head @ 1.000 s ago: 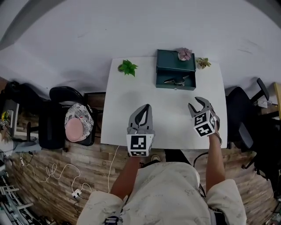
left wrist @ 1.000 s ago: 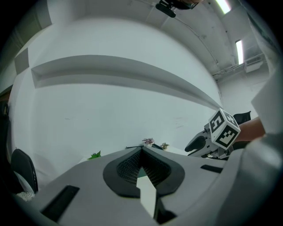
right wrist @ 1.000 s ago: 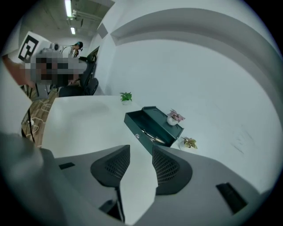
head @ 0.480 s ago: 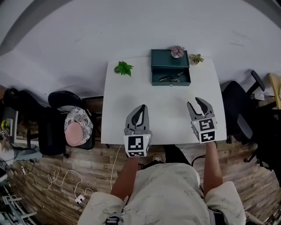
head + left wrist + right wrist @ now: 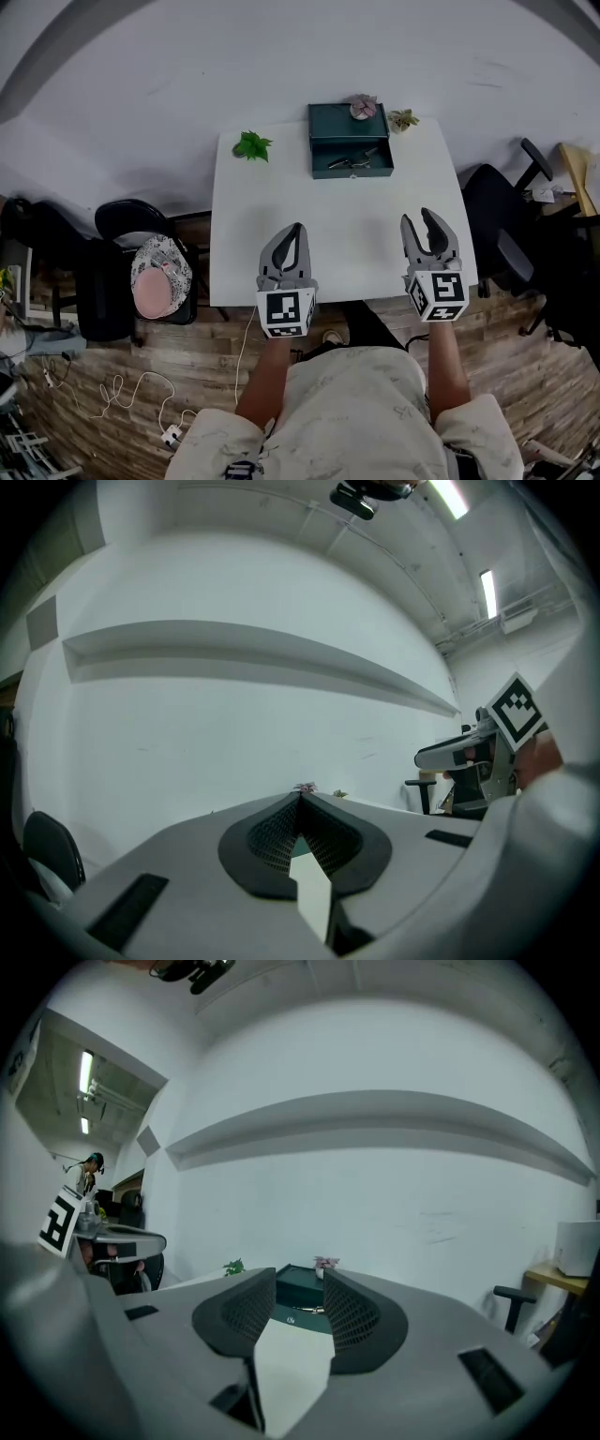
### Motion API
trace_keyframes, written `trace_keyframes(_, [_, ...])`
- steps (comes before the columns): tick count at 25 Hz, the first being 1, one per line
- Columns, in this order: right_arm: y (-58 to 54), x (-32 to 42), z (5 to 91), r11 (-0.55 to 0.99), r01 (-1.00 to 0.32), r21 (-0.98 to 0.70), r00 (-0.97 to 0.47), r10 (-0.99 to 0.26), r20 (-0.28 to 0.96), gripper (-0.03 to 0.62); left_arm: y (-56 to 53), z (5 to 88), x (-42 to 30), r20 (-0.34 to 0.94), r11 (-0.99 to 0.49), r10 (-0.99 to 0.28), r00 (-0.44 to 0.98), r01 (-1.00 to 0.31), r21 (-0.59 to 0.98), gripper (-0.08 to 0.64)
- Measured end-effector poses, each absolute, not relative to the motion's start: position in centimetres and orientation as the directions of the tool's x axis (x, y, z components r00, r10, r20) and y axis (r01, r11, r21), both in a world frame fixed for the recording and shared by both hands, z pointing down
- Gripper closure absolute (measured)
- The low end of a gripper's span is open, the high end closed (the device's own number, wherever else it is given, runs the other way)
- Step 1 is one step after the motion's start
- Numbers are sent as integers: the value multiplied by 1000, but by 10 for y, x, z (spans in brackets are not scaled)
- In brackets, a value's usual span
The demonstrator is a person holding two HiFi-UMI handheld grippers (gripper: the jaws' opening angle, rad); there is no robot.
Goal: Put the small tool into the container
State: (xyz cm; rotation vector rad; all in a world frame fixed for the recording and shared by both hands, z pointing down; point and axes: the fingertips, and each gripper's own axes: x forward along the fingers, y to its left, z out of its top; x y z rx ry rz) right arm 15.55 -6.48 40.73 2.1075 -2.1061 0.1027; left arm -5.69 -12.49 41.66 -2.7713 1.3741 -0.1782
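Note:
A dark green open box (image 5: 351,155) stands at the far edge of the white table (image 5: 337,230), and a small metal tool (image 5: 352,160) lies inside it. The box (image 5: 298,1288) also shows between the right jaws in the right gripper view. My left gripper (image 5: 296,231) hovers over the near left part of the table, its jaws closed together and empty. My right gripper (image 5: 427,221) is over the near right part, jaws apart with nothing between them. Both are far from the box.
A small green plant (image 5: 250,145) sits at the table's far left. A pink succulent (image 5: 362,108) and another little plant (image 5: 403,119) stand beside the box. Black chairs (image 5: 127,246) stand left and right (image 5: 502,225) of the table. Cables lie on the wooden floor.
The head view has shifted, so the table and box appear further left. Both grippers have drawn slightly back toward the near edge; the tool stays in the box.

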Motion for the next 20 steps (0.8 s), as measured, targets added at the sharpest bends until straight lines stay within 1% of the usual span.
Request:
trace_keyframes(3, [-53, 160, 396, -39, -998, 44, 43, -993, 113, 420, -122, 411, -59, 73, -602, -798, 598, -791, -111, 554])
trace_keyframes(7, [-44, 165, 389, -91, -995, 29, 94, -992, 87, 420, -118, 406, -63, 63, -596, -802, 594, -789, -152, 554])
trace_keyframes(20, [-37, 166, 387, -88, -996, 19, 89, -994, 69, 427, -111, 401, -64, 51, -588, -807, 588, -795, -151, 554])
